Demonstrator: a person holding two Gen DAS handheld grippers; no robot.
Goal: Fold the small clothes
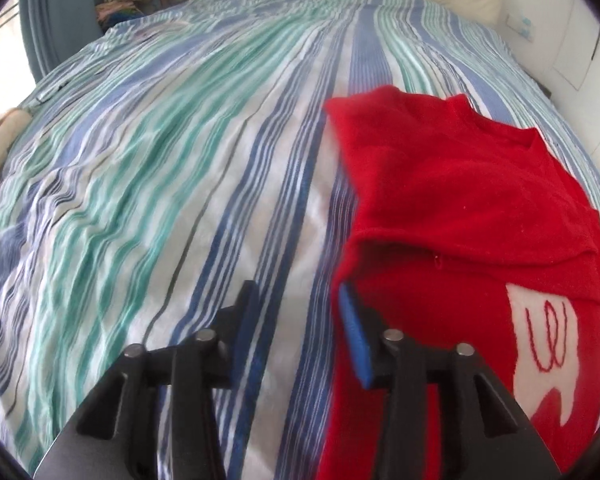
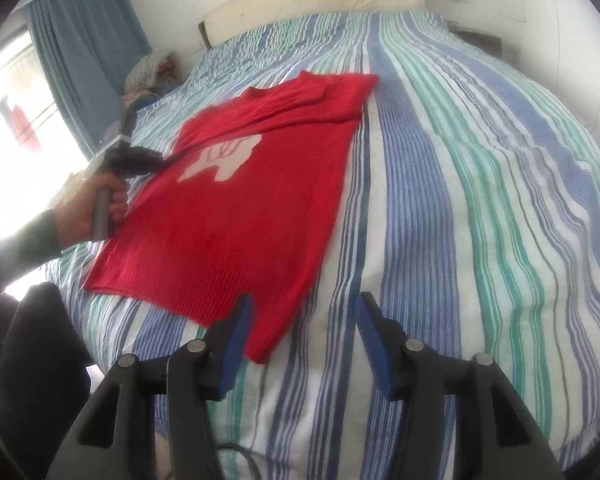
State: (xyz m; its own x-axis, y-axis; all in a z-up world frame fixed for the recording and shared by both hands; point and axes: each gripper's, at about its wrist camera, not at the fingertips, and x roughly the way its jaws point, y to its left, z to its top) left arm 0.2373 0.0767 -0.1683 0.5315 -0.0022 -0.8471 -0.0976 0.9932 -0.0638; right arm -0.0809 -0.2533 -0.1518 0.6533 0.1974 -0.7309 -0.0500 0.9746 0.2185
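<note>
Bed [image 2: 480, 168] with blue, green and white striped cover, filling both views; cream headboard [image 2: 316, 0] at the far end. Blue curtain [image 2: 88, 44] beside a bright window; heap of folded laundry [image 2: 148, 72] at the bed's far corner, contents too small to tell. Red sweater [image 2: 236, 216] with white motif, lying flat on the cover, both sleeves folded across the chest. Left gripper [image 1: 296, 320]: jaws apart, nothing between them, one blue pad at the sweater's edge, contact possibly made but blurred. Right gripper [image 2: 304, 332]: jaws parted, empty, just beside the sweater's hem corner. Person's hand [image 2: 92, 204] grasps the left handle.
</note>
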